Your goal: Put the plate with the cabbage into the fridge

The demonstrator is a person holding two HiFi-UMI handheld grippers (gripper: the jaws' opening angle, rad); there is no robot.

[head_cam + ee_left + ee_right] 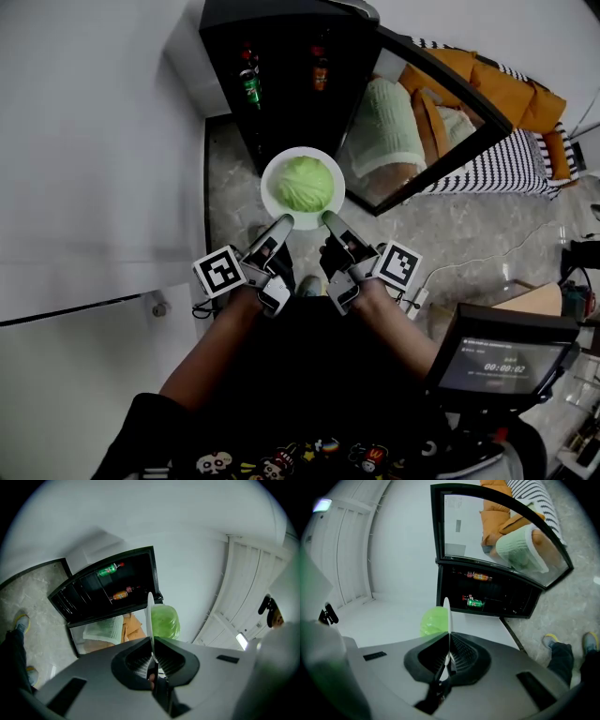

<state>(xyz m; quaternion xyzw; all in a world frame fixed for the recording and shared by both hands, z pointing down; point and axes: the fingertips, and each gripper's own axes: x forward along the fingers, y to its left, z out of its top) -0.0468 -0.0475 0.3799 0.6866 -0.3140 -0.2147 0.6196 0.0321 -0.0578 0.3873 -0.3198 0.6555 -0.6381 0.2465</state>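
Note:
A white plate carries a green cabbage in front of the open black fridge. My left gripper is shut on the plate's near left rim, and my right gripper is shut on its near right rim. In the left gripper view the plate shows edge-on between the jaws, with the cabbage to its right. The right gripper view has the plate edge-on too, the cabbage to its left. The plate hangs in the air, level with the fridge opening.
The fridge's glass door stands open to the right. Bottles and a green can sit on the fridge shelves. A white wall runs along the left. A striped sofa with orange cushions is at the far right, and a screen device at the near right.

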